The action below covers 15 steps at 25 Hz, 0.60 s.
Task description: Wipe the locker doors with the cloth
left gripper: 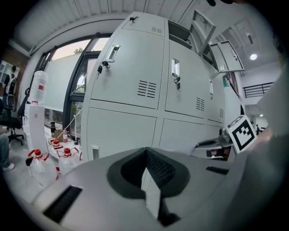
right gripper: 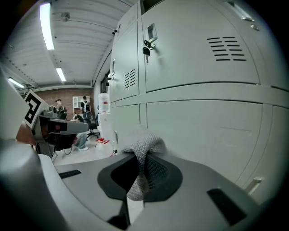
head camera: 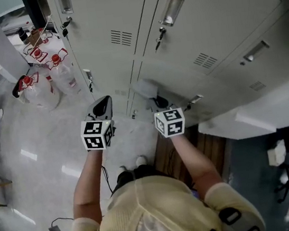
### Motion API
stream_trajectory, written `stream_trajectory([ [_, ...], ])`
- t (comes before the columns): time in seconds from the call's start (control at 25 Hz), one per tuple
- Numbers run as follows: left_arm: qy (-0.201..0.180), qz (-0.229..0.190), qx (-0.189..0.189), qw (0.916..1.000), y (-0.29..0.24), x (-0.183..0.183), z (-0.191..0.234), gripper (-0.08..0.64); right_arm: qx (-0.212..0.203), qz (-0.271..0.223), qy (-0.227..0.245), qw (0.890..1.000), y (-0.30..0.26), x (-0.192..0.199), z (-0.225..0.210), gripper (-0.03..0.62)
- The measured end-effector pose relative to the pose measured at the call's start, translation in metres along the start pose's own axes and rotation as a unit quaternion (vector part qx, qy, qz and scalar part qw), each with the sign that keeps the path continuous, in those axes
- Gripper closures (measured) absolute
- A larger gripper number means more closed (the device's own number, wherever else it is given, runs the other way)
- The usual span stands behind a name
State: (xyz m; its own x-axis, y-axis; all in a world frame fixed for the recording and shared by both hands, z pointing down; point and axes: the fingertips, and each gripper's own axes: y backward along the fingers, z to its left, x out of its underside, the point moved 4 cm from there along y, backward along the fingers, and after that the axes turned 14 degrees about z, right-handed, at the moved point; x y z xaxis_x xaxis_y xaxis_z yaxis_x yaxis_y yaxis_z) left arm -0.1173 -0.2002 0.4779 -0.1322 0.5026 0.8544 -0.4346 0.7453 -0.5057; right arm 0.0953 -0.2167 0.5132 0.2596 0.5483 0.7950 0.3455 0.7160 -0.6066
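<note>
While the right gripper (head camera: 157, 103) clamps its jaws on a grey knitted cloth (right gripper: 143, 151) near the pale grey steel locker doors (right gripper: 203, 131), the left gripper (left gripper: 146, 180) hangs clenched and empty. Flat, overlapping strokes that skirt the dangling keys (right gripper: 145, 47) should wipe best.

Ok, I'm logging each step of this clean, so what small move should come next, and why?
Probably ease the right gripper forward until the cloth presses flat on the lower locker door. The cloth is clamped in that gripper, bunched close to the panel; contact can't be judged. The left gripper is shut on nothing and need not help.
</note>
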Motion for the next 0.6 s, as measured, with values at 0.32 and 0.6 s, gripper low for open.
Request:
stream_trajectory([
  [0.32, -0.003, 0.004, -0.029, 0.9996, 0.004, 0.010, 0.012, 0.558, -0.004, 0.014, 0.017, 1.000, -0.030, -0.007, -0.002, 0.578],
  [0.6, -0.014, 0.016, -0.031, 0.9993, 0.001, 0.010, 0.007, 0.558, 0.022, 0.030, 0.008, 0.999, -0.050, -0.011, -0.025, 0.578],
])
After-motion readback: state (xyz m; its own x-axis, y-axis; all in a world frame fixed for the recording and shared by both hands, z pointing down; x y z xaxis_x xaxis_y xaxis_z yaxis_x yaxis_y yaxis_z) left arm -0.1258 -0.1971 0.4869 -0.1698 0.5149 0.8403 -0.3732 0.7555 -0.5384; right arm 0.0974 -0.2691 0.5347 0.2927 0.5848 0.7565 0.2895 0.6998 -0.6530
